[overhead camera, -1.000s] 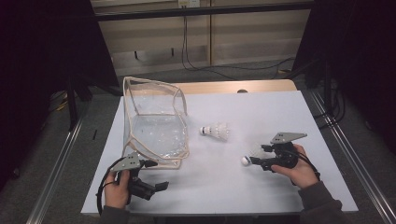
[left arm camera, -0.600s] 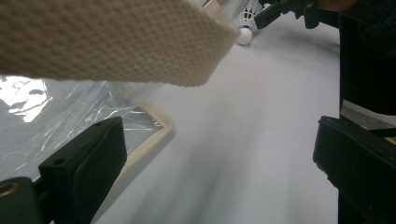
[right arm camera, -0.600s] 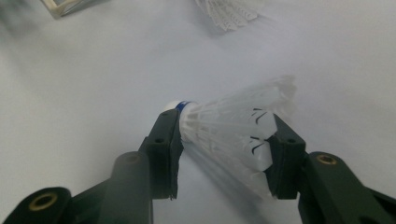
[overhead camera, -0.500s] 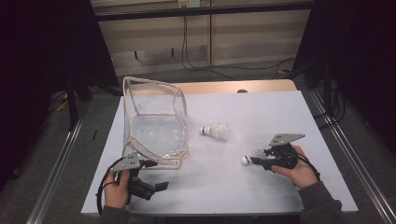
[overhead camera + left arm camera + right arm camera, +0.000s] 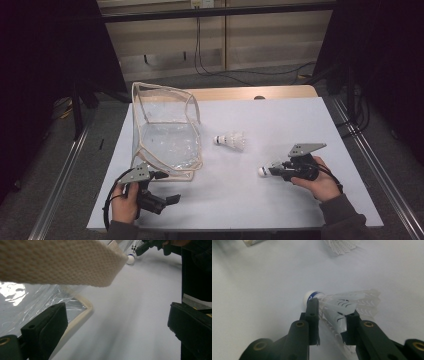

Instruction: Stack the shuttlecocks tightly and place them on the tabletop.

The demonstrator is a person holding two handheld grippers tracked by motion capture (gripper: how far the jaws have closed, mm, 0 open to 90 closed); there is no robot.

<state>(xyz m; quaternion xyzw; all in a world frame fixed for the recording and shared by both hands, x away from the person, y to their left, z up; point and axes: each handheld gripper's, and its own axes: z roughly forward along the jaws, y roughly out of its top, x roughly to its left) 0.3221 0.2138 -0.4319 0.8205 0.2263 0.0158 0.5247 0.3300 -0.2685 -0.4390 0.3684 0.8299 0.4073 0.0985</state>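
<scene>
Two shuttlecocks lie on the white desk (image 5: pixel 300 125). One shuttlecock (image 5: pixel 342 307) sits between the black jaws of the right hand-held gripper (image 5: pixel 329 322), on the person's right side of the desk. Those jaws have just been closing, and now they press on its feather skirt, just behind the round white cork tip. In the high view the cork tip pokes out of the right hand-held gripper (image 5: pixel 274 171) toward the middle of the desk.

It looks very light, so it will lift with almost no pull. The feathers are thin and bendy and could crush or snap if squeezed hard. The cork tip is the firm part, so a grip close to the tip is safest, and a soft squeeze is enough.

The other shuttlecock (image 5: pixel 231 140) lies near the middle of the desk, apart from the first. Beside it stands a clear plastic bag (image 5: pixel 167 125) with a cream edge and an open top.

The left hand-held gripper (image 5: pixel 167 200) rests near the bag's front corner. Its jaws stand wide apart and hold nothing. A cream strap (image 5: pixel 62 262) from the bag hangs just above it.
</scene>
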